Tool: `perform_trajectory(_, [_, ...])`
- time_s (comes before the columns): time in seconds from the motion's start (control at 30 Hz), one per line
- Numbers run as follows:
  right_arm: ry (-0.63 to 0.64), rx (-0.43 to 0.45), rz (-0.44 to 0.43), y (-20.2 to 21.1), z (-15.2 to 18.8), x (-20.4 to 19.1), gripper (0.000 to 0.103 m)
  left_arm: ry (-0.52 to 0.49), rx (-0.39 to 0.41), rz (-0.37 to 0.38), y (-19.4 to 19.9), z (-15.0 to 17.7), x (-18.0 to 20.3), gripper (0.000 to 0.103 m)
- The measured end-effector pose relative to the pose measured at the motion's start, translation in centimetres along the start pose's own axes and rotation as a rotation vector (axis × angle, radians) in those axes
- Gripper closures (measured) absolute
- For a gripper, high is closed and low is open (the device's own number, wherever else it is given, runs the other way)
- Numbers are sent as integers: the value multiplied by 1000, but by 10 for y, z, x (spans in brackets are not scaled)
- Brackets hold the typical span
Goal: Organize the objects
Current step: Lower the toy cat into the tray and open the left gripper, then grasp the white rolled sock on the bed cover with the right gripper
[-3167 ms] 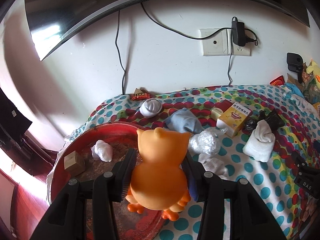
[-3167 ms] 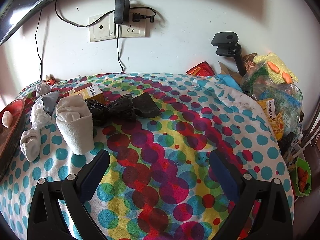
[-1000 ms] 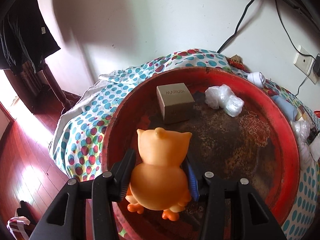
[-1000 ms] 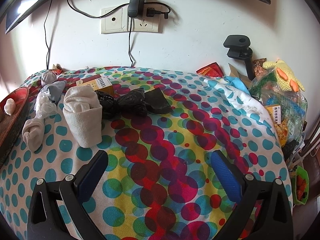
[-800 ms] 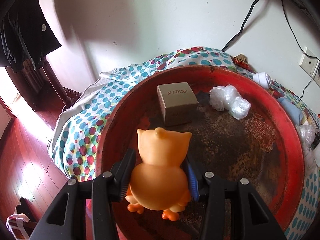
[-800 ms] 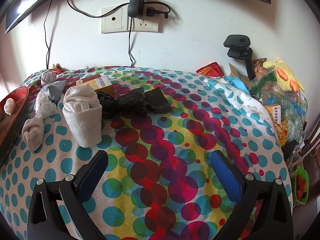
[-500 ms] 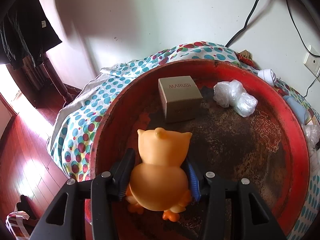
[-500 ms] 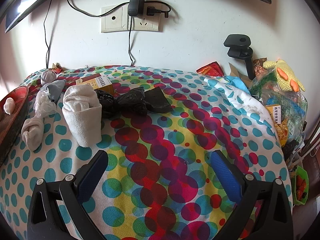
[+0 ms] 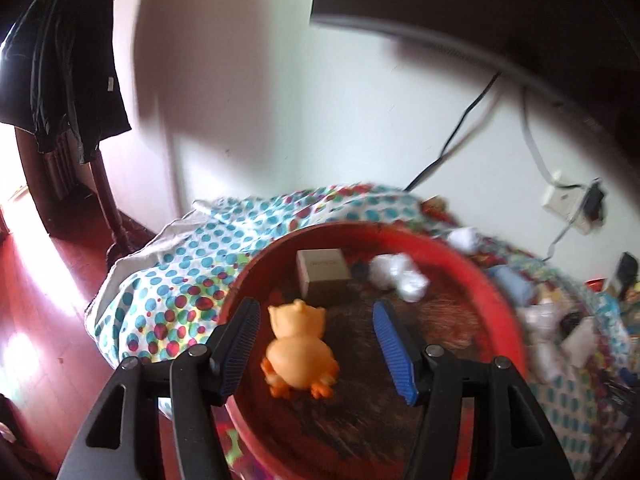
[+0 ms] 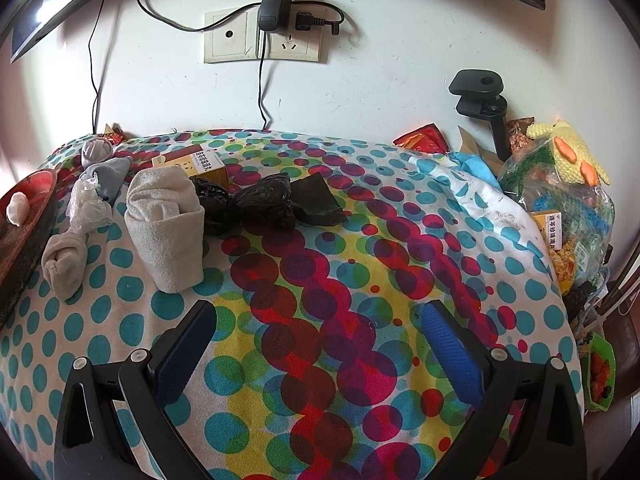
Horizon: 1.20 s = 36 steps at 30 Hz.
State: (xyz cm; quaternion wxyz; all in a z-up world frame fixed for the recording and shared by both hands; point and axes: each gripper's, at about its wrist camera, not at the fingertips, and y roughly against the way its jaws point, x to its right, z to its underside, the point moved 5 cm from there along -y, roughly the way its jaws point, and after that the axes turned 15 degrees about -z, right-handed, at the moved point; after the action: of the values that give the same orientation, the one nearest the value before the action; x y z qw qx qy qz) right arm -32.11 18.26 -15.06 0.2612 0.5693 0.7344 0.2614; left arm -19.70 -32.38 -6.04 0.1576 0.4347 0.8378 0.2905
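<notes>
Both claws spread wide, left claw (image 9: pixel 316 344) seemingly above orange duck (image 9: pixel 300 354) in red tray (image 9: pixel 496 304), right claw (image 10: pixel 320 344) empty.

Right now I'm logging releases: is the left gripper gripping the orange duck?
No. The left gripper is open, and the orange duck sits free in the red tray.

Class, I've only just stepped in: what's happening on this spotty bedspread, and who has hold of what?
Someone with a gripper in each hand is tidying loose items into a red tray. The left gripper is open, jaws spread either side of an orange toy duck that stands in the tray near a small brown box and crumpled white plastic. The right gripper is open and empty above the bedspread, with a rolled white sock ahead.
</notes>
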Motion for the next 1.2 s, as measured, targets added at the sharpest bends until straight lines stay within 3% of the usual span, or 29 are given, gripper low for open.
perform_trajectory(0.13, [8, 11, -29, 1, 0, -1, 1, -26, 4, 7, 45, 51, 10, 36])
perform_trajectory(0.23, [19, -4, -49, -2, 0, -5, 1, -25, -30, 82, 66, 98, 26, 36])
perform_trajectory(0.4, [40, -22, -58, -2, 2, -14, 1, -142, -35, 154, 85, 152, 56, 36])
perform_trajectory(0.57, [54, -24, -129, -8, -10, -53, 1, -128, -102, 247, 82, 164, 71, 36])
perform_trajectory(0.7, [82, -55, -107, -28, -24, -81, 1, -168, -89, 254, 85, 167, 77, 36])
perform_trajectory(0.83, [14, -82, -87, -53, -39, -84, 3, -148, -117, 271, 81, 168, 76, 36])
perform_trajectory(0.87, [-12, -79, -103, -56, -42, -82, 5, -147, -121, 273, 81, 168, 75, 36])
perform_trajectory(0.9, [-26, -74, -108, -58, -43, -82, 26, -147, -125, 274, 80, 168, 75, 36])
perform_trajectory(0.93, [-37, -79, -105, -61, -45, -80, 64, -146, -128, 274, 79, 167, 75, 36])
perform_trajectory(0.97, [-52, -98, -101, -64, -45, -79, 70, -145, -130, 273, 78, 167, 75, 36])
perform_trajectory(1.2, [-11, -88, -73, -49, -48, -78, 73, -156, -146, 270, 77, 172, 77, 36])
